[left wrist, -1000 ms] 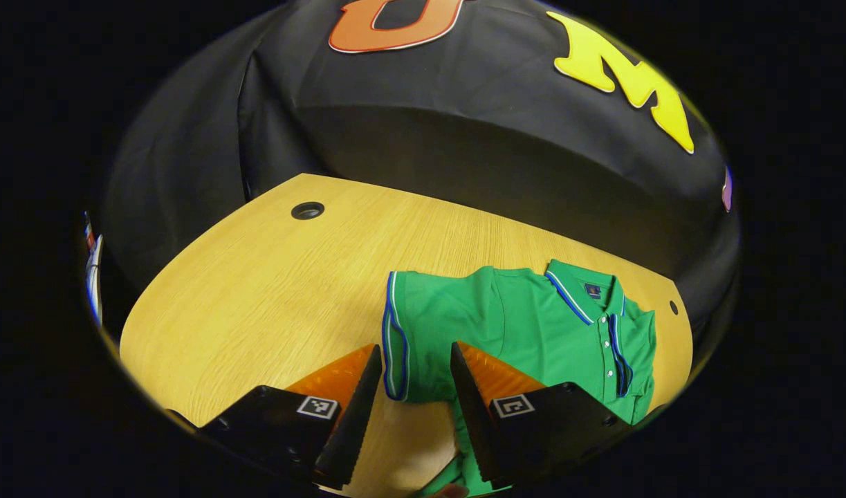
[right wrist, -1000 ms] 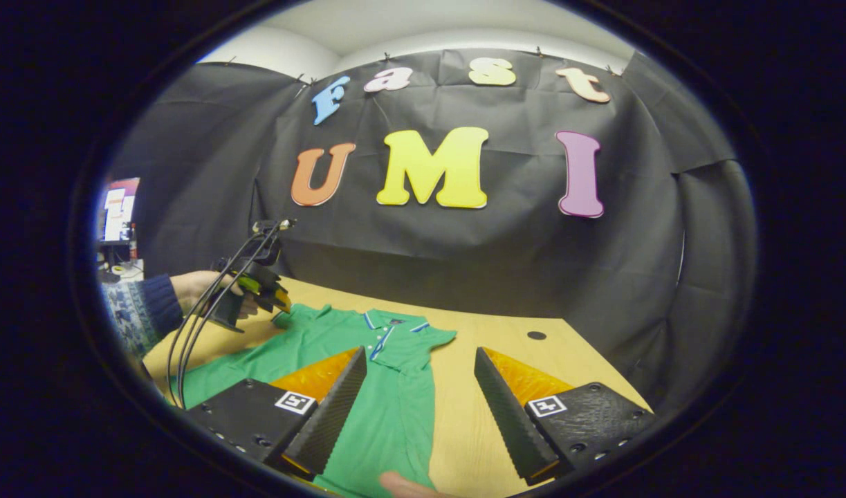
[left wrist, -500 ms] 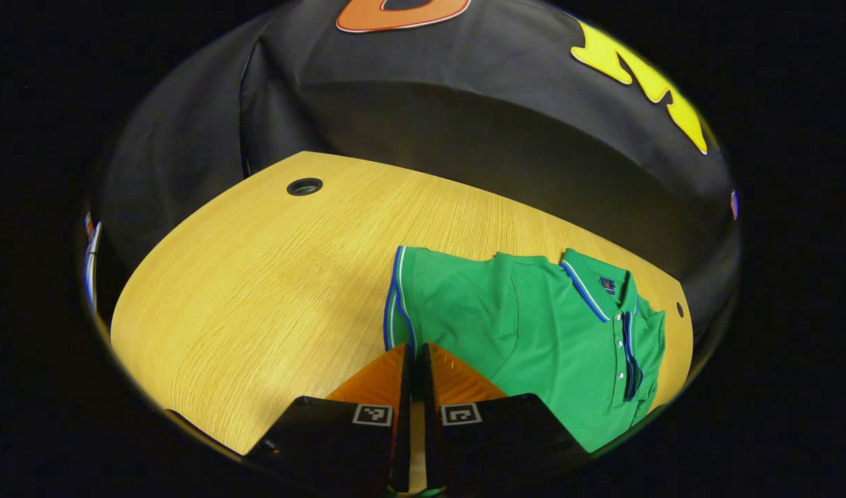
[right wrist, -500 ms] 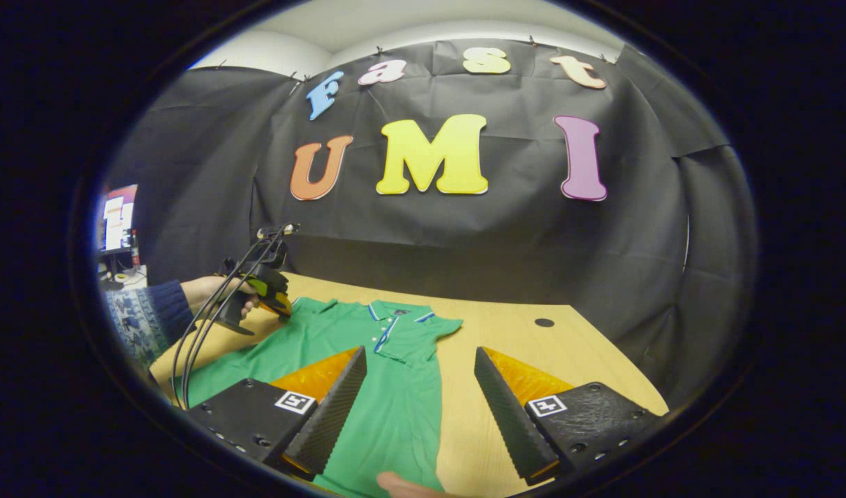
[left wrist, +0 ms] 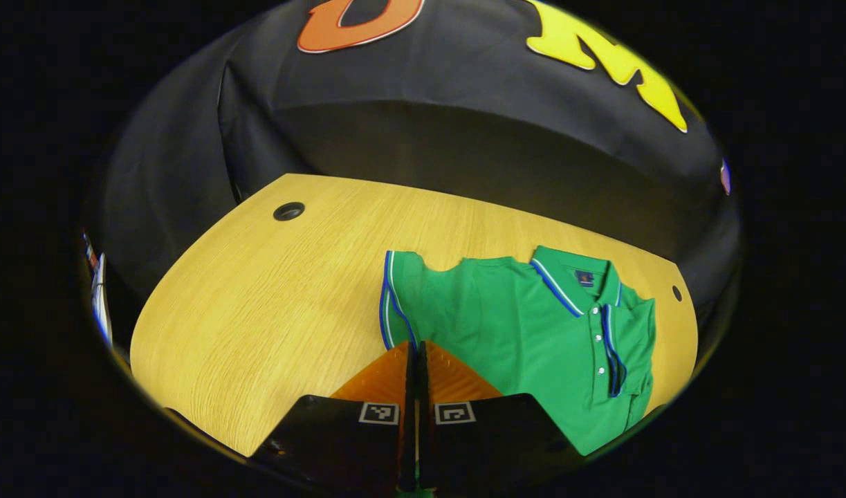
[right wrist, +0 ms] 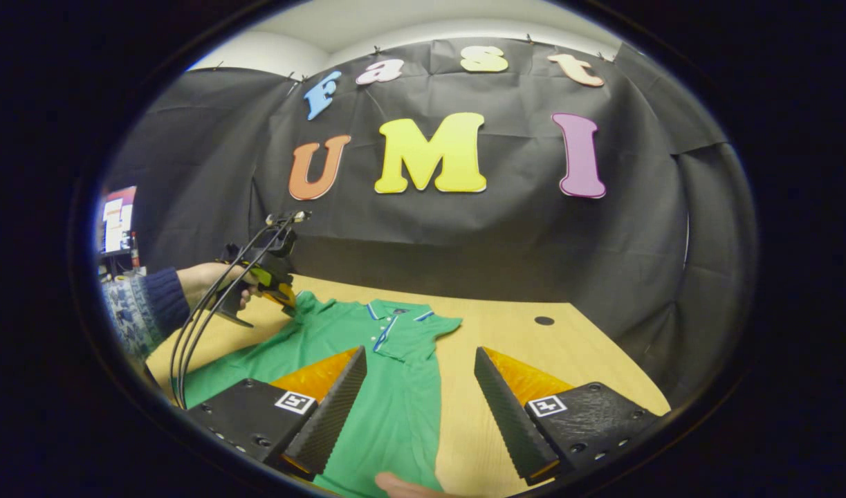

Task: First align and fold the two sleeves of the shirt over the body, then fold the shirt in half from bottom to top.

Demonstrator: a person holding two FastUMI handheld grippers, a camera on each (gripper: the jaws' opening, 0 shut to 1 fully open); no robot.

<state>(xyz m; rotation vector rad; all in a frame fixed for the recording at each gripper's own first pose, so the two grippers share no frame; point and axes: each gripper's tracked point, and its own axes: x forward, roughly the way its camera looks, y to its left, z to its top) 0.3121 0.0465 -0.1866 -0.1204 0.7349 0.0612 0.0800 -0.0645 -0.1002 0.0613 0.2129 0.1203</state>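
Observation:
A green polo shirt with blue-and-white trim lies front up on the wooden table. My left gripper is shut on the hem of its left sleeve, which is pulled up into a small peak. In the right gripper view the same gripper, held by a hand, pinches that sleeve. My right gripper hangs open above the shirt's lower body, touching nothing. The far sleeve lies close against the body.
The table has a large cable hole at the back left and a small one at the right. Cables trail from the left gripper. A screen glows at the far left. A fingertip shows at the bottom edge.
The left gripper went from open around the sleeve hem to shut on it, then lifted the sleeve slightly. The right gripper has stayed open and nearly still.

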